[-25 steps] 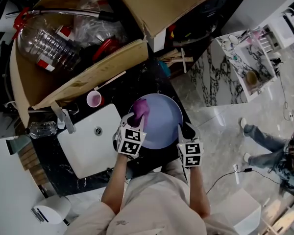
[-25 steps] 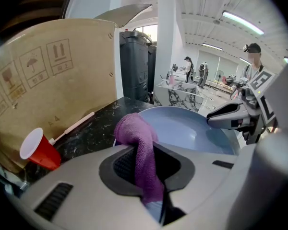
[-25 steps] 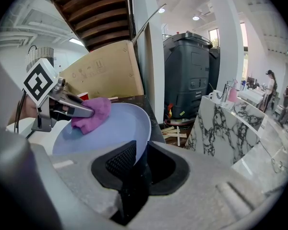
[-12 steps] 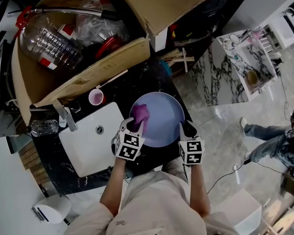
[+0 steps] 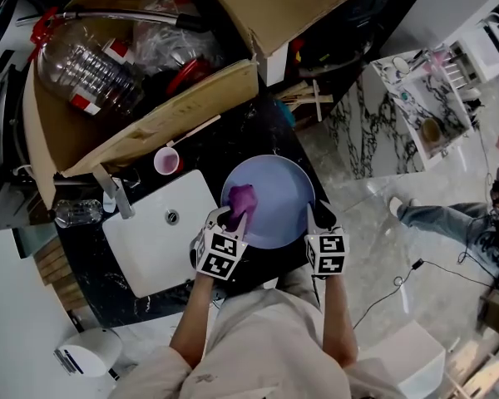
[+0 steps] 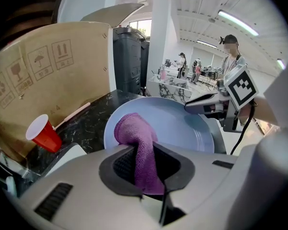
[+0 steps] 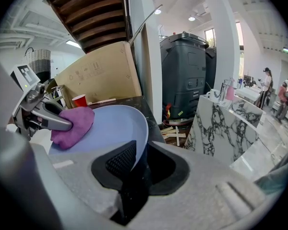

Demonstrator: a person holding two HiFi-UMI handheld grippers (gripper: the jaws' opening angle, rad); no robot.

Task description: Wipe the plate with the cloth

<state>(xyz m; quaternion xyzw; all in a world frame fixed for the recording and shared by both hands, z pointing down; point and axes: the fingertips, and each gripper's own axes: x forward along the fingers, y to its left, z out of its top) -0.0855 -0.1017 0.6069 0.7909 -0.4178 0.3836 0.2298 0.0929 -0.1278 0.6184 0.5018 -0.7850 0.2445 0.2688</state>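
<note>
A pale blue plate (image 5: 274, 198) is held over the black counter, beside the white sink. My right gripper (image 5: 319, 220) is shut on the plate's near right rim (image 7: 134, 150). My left gripper (image 5: 231, 217) is shut on a purple cloth (image 5: 242, 198), and the cloth's bunched end rests on the left part of the plate. In the left gripper view the cloth (image 6: 137, 143) runs from between the jaws up onto the plate (image 6: 182, 123). From the right gripper view the cloth (image 7: 72, 126) lies on the plate's far left side with the left gripper's fingers (image 7: 50, 119) on it.
A white sink (image 5: 162, 231) with a tap (image 5: 112, 191) lies left of the plate. A red cup (image 5: 165, 162) stands on the counter behind it. An open cardboard box (image 5: 141, 65) of bottles and bags fills the back. A person (image 5: 449, 219) is on the floor at right.
The left gripper has slid the cloth a little to the right and toward the plate's middle. The right gripper keeps its hold on the rim.
</note>
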